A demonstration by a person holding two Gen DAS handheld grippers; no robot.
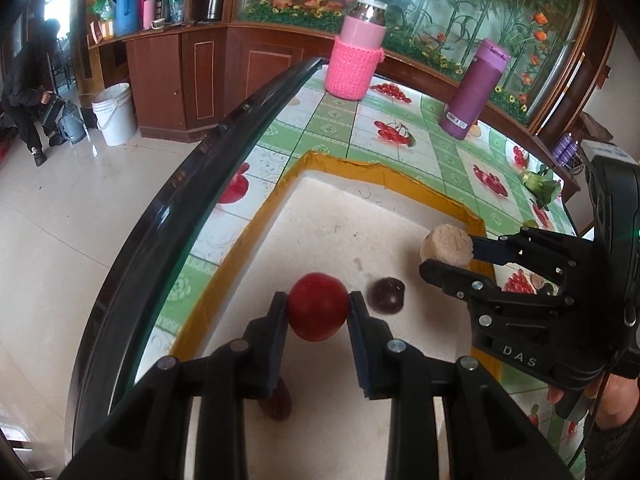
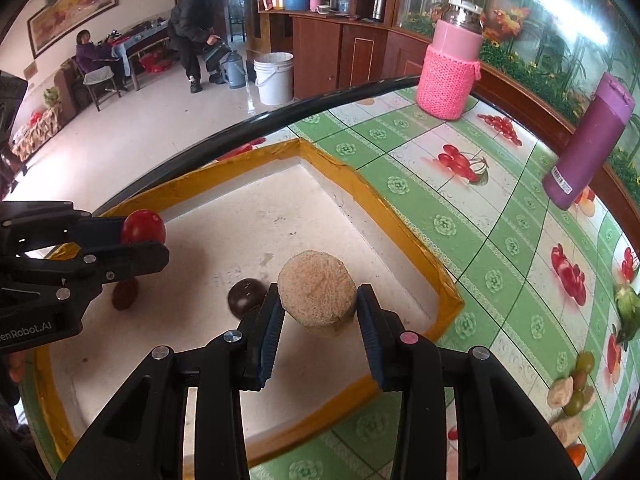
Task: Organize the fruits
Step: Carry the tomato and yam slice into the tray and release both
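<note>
My left gripper (image 1: 318,306) is shut on a red round fruit (image 1: 318,306) and holds it above the white tray (image 1: 320,204) with yellow taped rim. My right gripper (image 2: 318,300) is shut on a tan cylindrical chunk (image 2: 318,292) above the same tray (image 2: 360,184). A dark purple fruit (image 1: 387,295) lies on the tray floor between them; it also shows in the right wrist view (image 2: 245,295). A brownish-red fruit (image 2: 125,295) lies under the left gripper (image 2: 136,246). The right gripper shows in the left wrist view (image 1: 448,254).
A pink knit-covered bottle (image 1: 356,56) and a purple flask (image 1: 474,90) stand at the table's far side. A green vegetable (image 2: 628,312) and several loose fruit pieces (image 2: 576,396) lie on the tablecloth right of the tray. The table's black edge (image 1: 200,160) runs along the left.
</note>
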